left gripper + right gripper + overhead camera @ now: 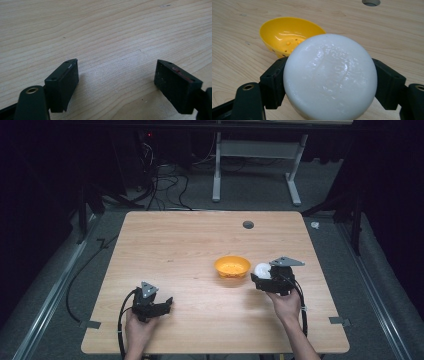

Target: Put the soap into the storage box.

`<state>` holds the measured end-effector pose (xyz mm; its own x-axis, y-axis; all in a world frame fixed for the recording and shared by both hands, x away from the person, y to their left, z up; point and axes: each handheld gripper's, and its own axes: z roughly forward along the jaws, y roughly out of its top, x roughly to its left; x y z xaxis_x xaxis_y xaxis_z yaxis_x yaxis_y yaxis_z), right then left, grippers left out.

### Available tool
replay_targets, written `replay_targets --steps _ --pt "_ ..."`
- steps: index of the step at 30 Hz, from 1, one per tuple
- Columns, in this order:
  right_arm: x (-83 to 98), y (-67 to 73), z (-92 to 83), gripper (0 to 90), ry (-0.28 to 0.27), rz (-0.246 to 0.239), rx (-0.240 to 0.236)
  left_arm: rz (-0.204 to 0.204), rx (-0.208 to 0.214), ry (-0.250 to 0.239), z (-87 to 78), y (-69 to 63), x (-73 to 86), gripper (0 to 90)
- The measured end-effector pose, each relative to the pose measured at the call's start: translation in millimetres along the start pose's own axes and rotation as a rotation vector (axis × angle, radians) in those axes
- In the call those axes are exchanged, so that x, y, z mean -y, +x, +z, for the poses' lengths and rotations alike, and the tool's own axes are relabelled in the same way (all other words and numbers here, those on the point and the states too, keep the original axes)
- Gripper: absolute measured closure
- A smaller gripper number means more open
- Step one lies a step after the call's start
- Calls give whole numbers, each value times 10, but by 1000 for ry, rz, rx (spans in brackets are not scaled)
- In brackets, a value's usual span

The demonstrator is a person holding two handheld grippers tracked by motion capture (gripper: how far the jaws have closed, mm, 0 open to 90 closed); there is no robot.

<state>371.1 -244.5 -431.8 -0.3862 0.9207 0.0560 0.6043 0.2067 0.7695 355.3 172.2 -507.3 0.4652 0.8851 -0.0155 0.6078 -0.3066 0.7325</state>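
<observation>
Right gripper view: right tool (329, 82) squeezes round white ball (329, 75), no long side; yellow bowl (287, 35) just behind, open side up. Left tool (116, 85) wide, bare table (105, 30) around.

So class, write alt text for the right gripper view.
A white round object is clamped between the right gripper's black fingers. Behind it, a yellow perforated bowl sits on the wooden table.

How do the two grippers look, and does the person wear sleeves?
Both the left gripper and the right gripper are black, each with a grey three-cornered plate on top and a black cable trailing back along the forearm. Their jaws end in blocky black pads; one pad carries a small red mark. The forearms are bare, with no sleeves in sight.
</observation>
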Motion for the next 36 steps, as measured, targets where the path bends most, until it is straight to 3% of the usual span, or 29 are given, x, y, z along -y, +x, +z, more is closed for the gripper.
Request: replay_targets --steps 14,36 --pt "-198 131 29 249 -1 -34 -45 1 1 0 0 0 0 202" --pt "-473 310 297 249 31 -68 -87 3 2 -2 1 -1 1 202"
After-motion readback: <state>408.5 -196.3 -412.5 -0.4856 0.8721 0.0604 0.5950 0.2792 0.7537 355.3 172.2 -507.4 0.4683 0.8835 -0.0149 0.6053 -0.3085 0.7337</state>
